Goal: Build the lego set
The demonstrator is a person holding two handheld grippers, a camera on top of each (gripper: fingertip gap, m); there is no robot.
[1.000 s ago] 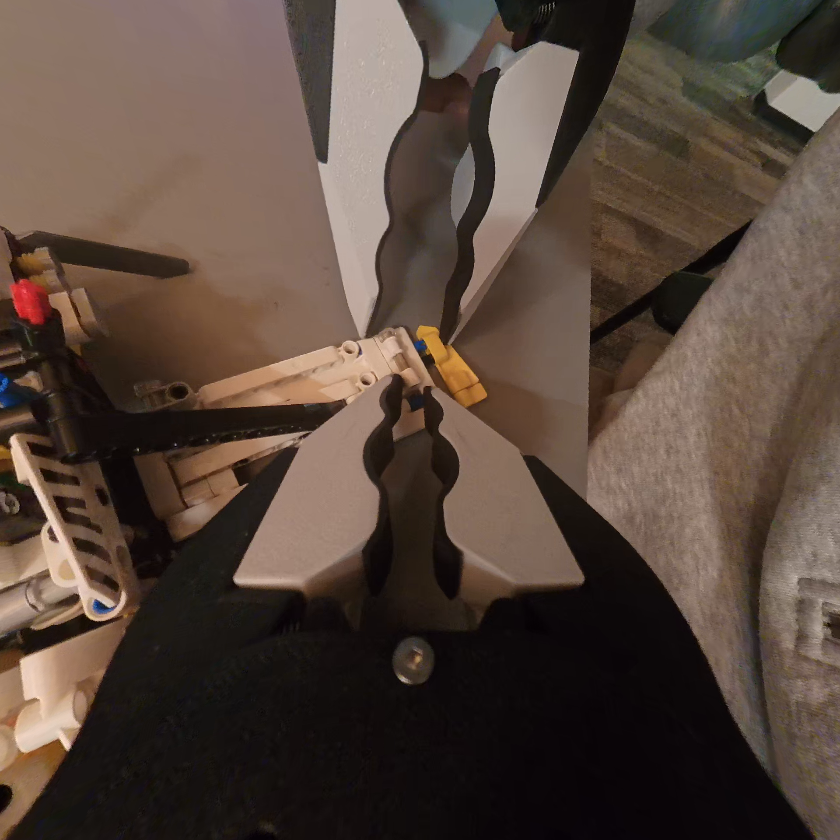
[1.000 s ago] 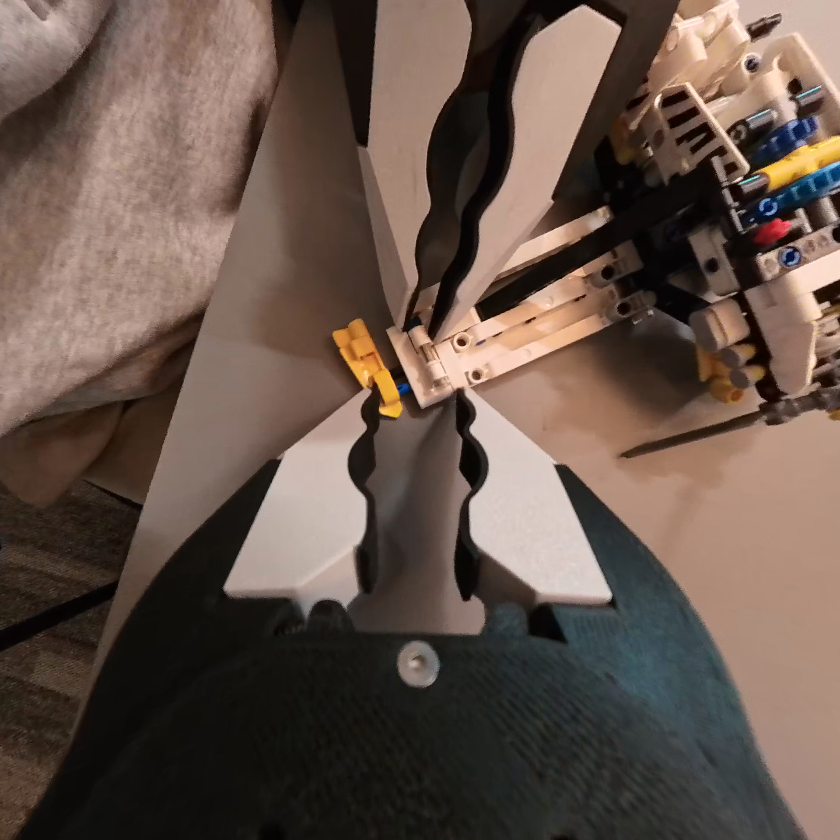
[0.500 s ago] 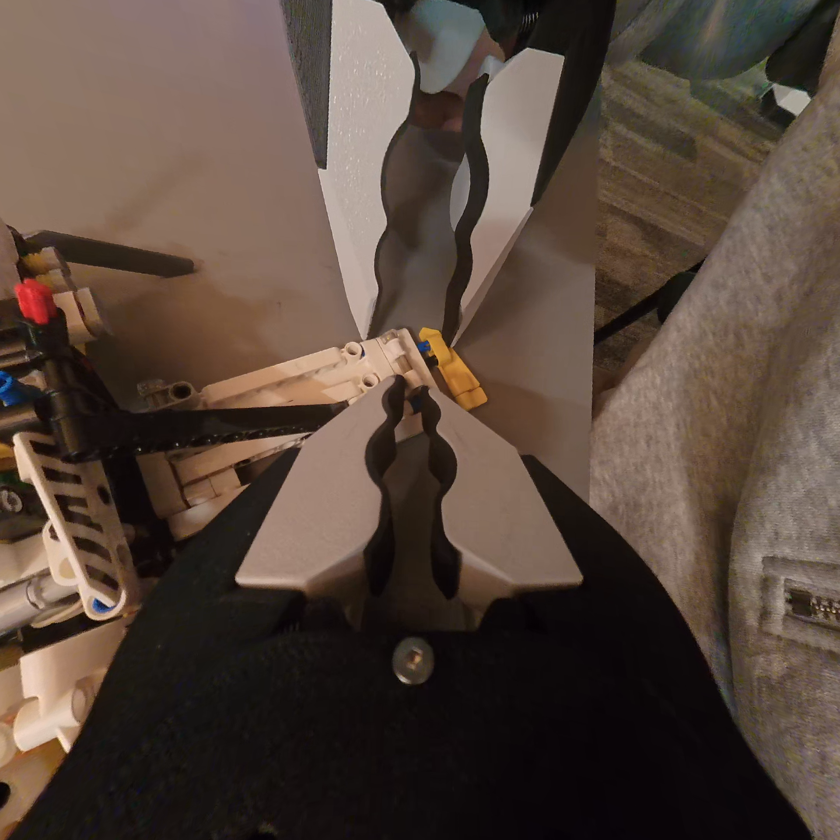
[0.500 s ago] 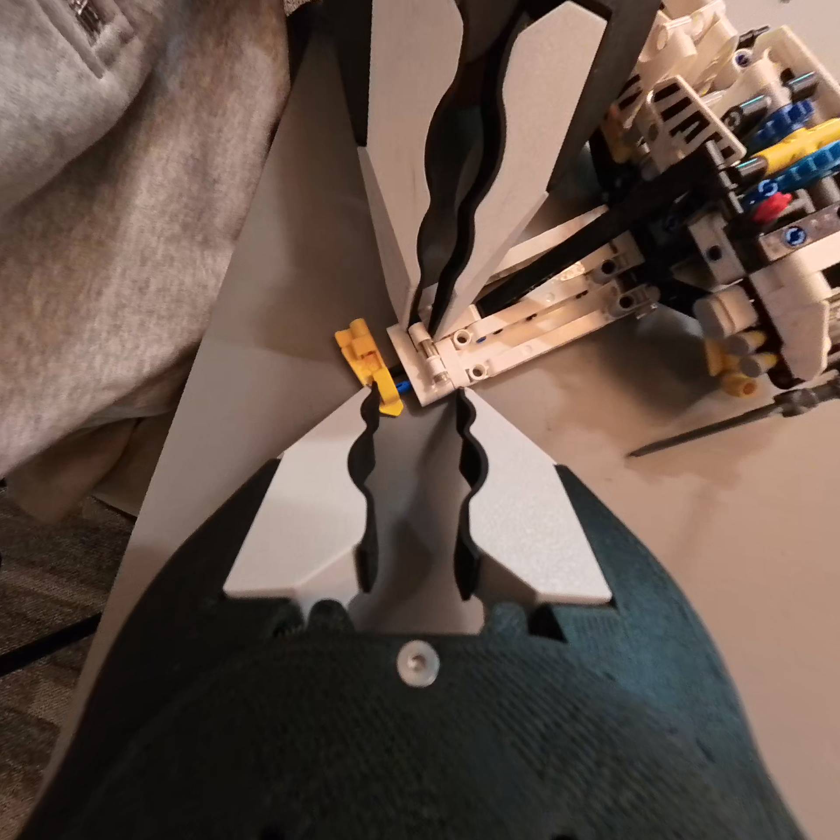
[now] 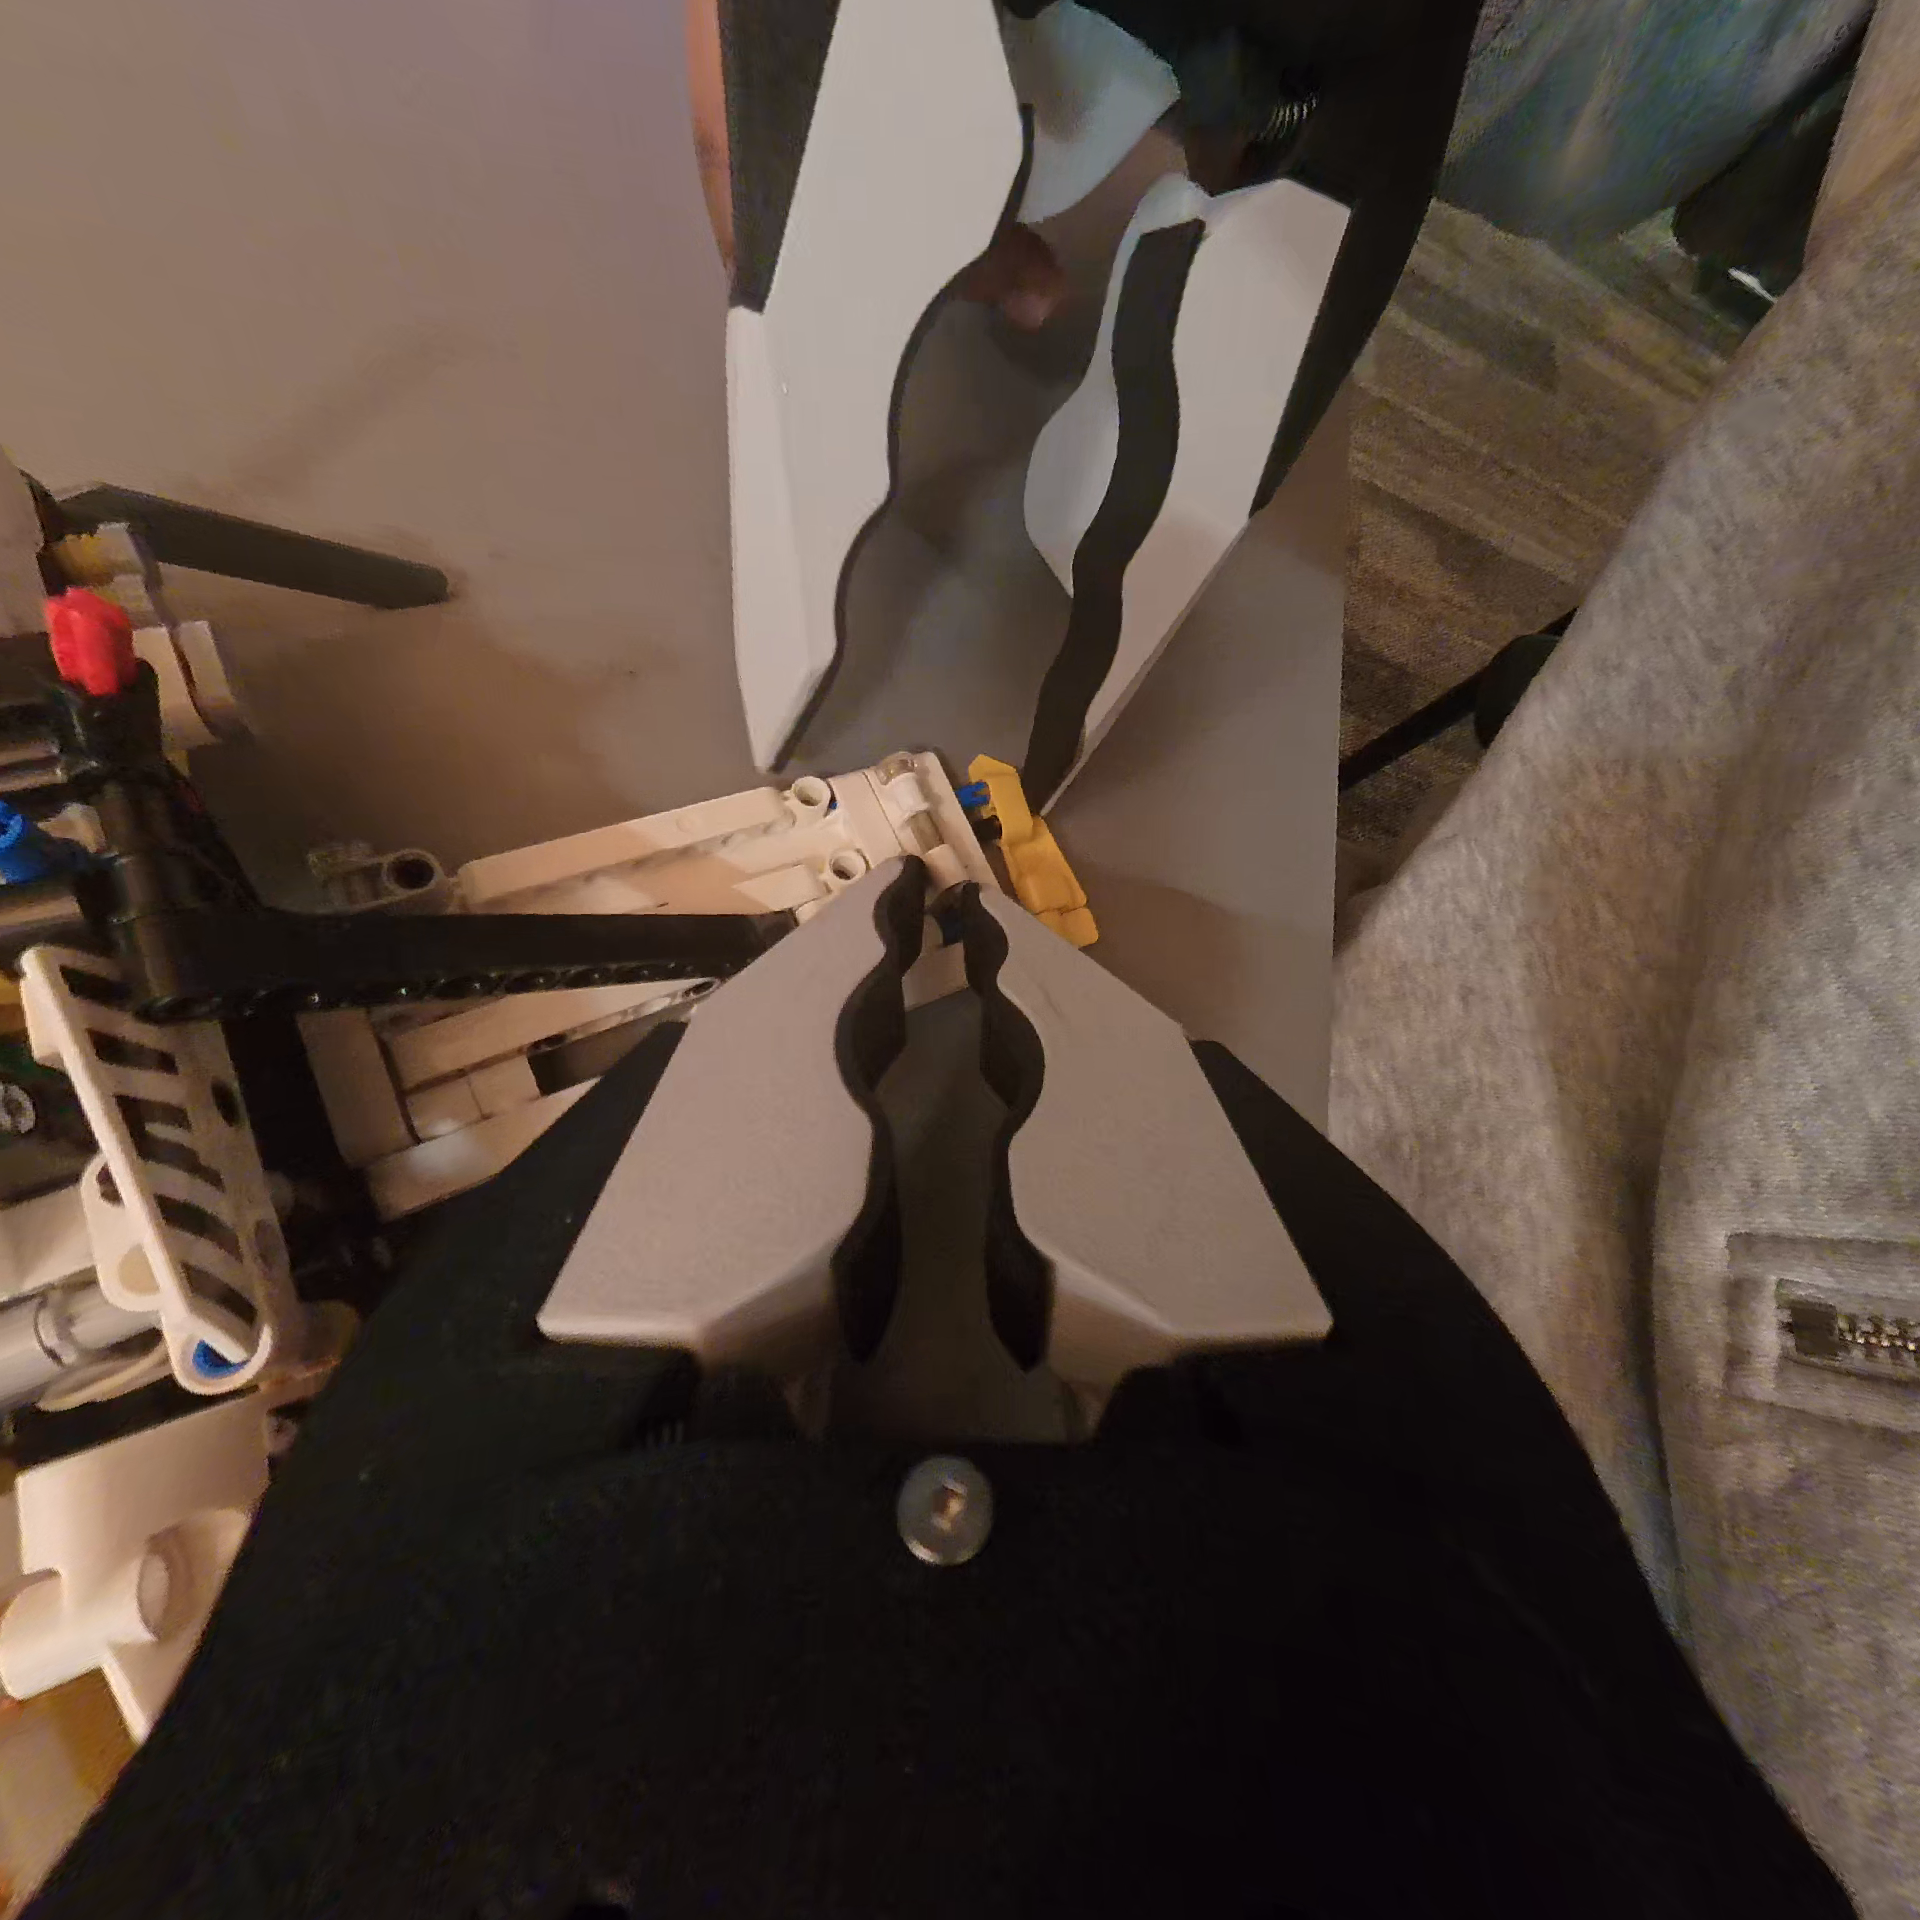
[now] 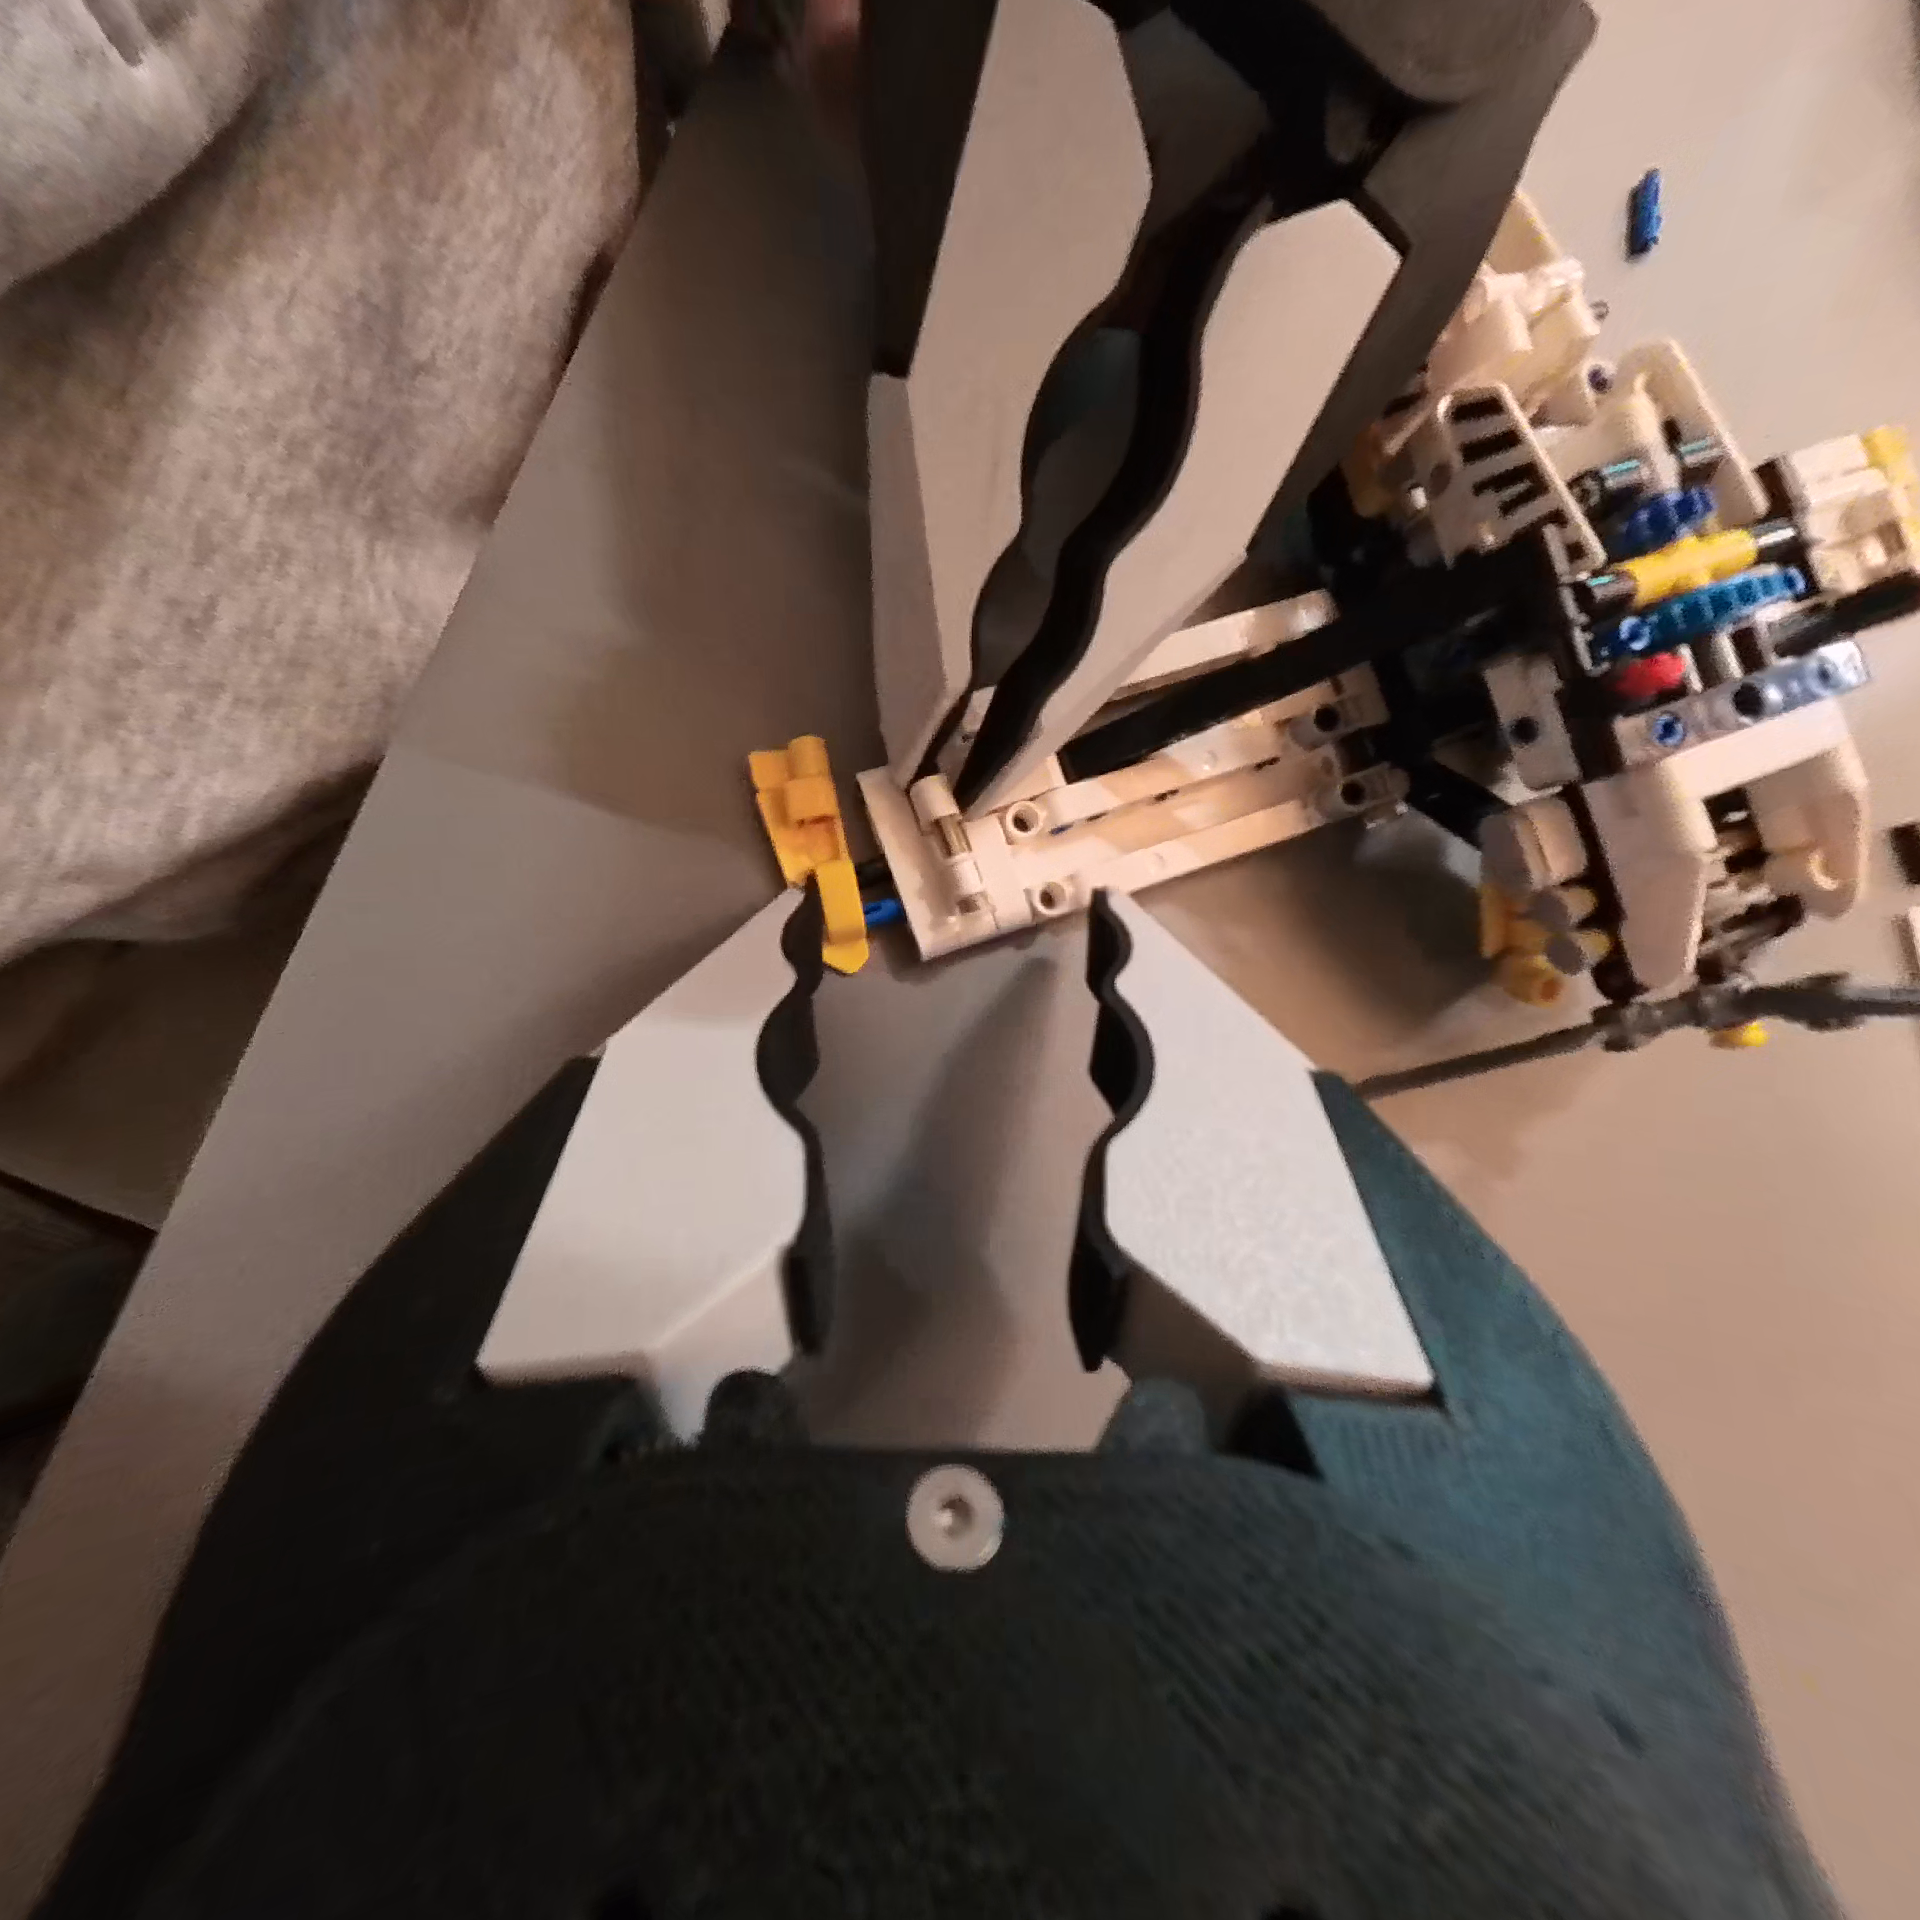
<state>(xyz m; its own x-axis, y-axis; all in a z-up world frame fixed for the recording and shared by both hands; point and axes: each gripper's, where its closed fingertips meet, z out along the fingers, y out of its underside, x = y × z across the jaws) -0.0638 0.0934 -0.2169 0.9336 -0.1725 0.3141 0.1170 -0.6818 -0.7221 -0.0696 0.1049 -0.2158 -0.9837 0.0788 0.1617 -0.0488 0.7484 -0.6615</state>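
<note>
A white, black and multicoloured lego model point(image 6: 1558, 675) lies on the pale table point(image 6: 1455, 1351); it also shows in the left wrist view point(image 5: 156, 935). Its long white beam arm point(image 6: 1174, 821) ends in a white block with a yellow piece point(image 6: 805, 831) hanging on a blue pin. My left gripper point(image 5: 940, 894) is shut on that white end block point(image 5: 904, 800); in the right wrist view it comes in from the top point(image 6: 951, 795). My right gripper point(image 6: 951, 914) is open and empty, its tips on either side of the end block and yellow piece point(image 5: 1029, 852).
A person's grey sweater point(image 5: 1662, 935) is close beside the table edge, with wood floor point(image 5: 1455, 416) beyond. A thin black axle point(image 6: 1507, 1081) sticks out of the model. A small blue piece point(image 6: 1644, 213) lies farther off on the table. Both grippers' tips are close together, under 4 cm apart.
My right gripper has opened wider and its fingers have come off the yellow piece. My left gripper keeps its hold on the white end block.
</note>
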